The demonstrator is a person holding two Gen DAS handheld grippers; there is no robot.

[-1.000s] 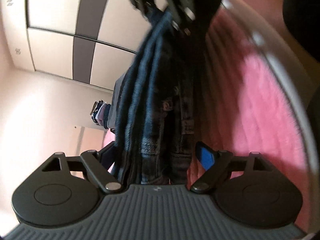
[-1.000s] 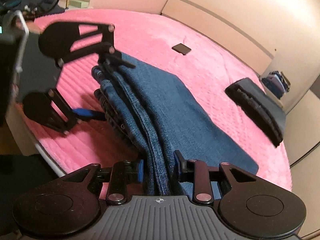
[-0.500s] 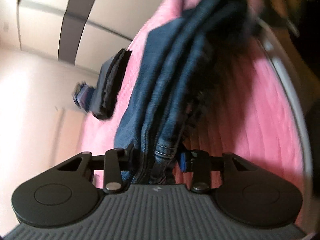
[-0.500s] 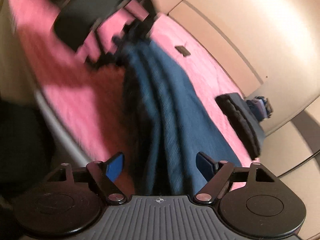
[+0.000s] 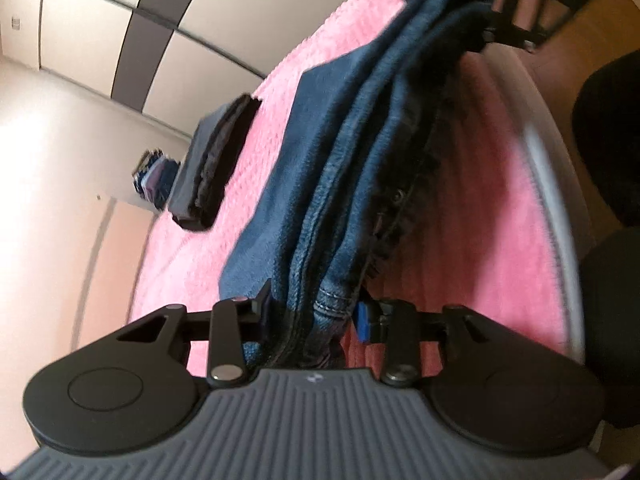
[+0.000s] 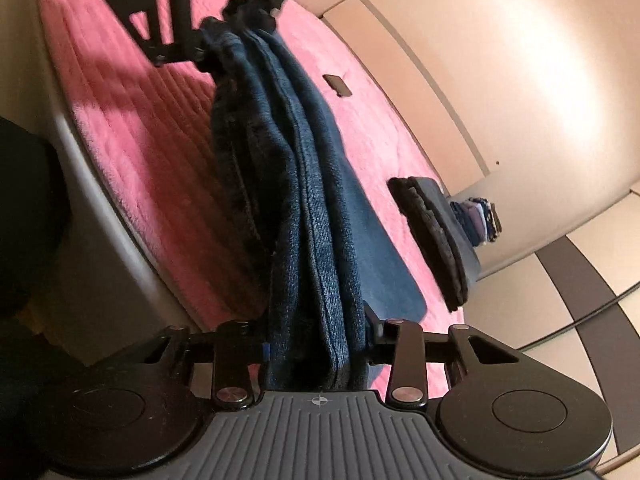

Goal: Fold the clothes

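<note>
A pair of blue jeans (image 5: 340,140), bunched into long folds, stretches between my two grippers above the pink bed (image 5: 460,240). My left gripper (image 5: 314,310) is shut on the end with the stitched hem. At the top of that view the right gripper (image 5: 448,4) holds the far end. From the right wrist, the jeans (image 6: 304,184) run up from my right gripper (image 6: 316,344), which is shut on them, to the left gripper (image 6: 236,24). One flat layer of denim rests on the bed (image 6: 132,120).
A folded dark garment (image 5: 212,160) (image 6: 436,240) lies farther along the bed. A stack of folded clothes (image 5: 154,176) (image 6: 476,220) sits beyond it by the wall. A small dark flat object (image 6: 336,84) lies on the bedspread. The pale bed edge (image 6: 100,208) runs alongside.
The left gripper, open a second ago, has shut on the jeans. The right gripper opened half a second ago and is shut on them again. Both views have swung.
</note>
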